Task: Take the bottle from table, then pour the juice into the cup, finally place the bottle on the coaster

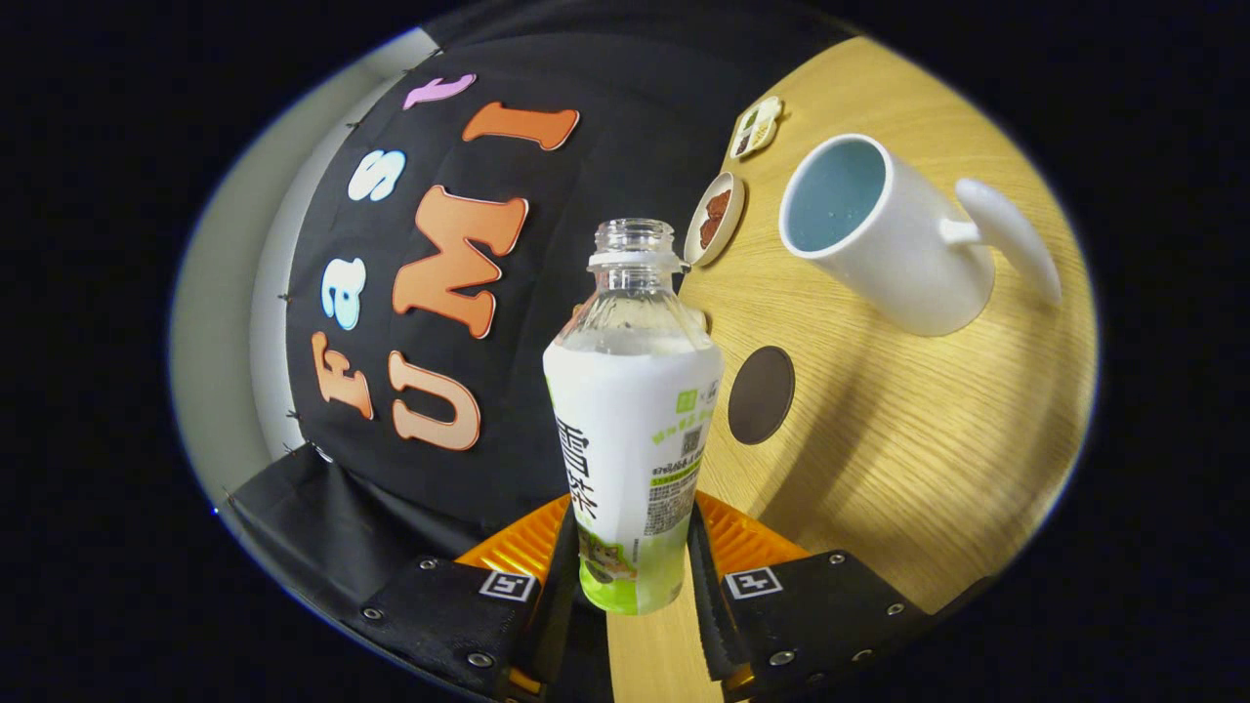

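I have the gripper (630, 576) closed around the lower part of the bottle (633, 420), one finger pressing on each side of its labelled body, so the tongs are pinching it. The bottle sits between the fingers with its open, capless neck pointing away from them; the clear upper part shows above the white and green label. The whole scene is rolled in my view, so the wooden table (908, 439) leans across to the right of the fingers.

Beyond the fingers and to their right stands the white cup (884, 239), its handle on the far side from the bottle and its pale blue inside facing me. Between the bottle and the cup, near the bottle's shoulder, lies a dark round coaster (761, 394), flat on the table and bare. Further beyond, past the bottle's neck, lies a small round dish-like piece with something brown on it (714, 219), and past that another small decorated piece (756, 127); I cannot tell what they are.
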Demonstrator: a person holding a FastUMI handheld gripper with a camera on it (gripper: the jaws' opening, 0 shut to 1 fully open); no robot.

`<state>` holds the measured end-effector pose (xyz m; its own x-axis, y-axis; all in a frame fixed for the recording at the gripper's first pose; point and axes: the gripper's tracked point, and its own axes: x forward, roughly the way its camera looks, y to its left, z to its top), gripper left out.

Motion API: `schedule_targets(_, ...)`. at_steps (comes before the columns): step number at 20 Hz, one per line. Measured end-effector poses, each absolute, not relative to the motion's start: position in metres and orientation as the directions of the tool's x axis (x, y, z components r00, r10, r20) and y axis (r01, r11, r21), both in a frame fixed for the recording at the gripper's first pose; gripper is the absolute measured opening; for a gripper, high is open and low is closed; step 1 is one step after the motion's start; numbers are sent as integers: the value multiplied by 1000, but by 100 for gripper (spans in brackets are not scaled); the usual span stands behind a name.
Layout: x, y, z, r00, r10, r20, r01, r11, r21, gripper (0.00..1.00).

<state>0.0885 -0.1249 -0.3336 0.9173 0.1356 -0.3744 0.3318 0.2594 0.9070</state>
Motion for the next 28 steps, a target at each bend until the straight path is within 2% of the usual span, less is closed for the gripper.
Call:
schedule_targets(14, 98, -138, -310, 936, 120, -331, 344, -107, 933, 56)
schedule_targets(28, 94, -150, -298, 943, 130, -306, 328, -210, 921, 56)
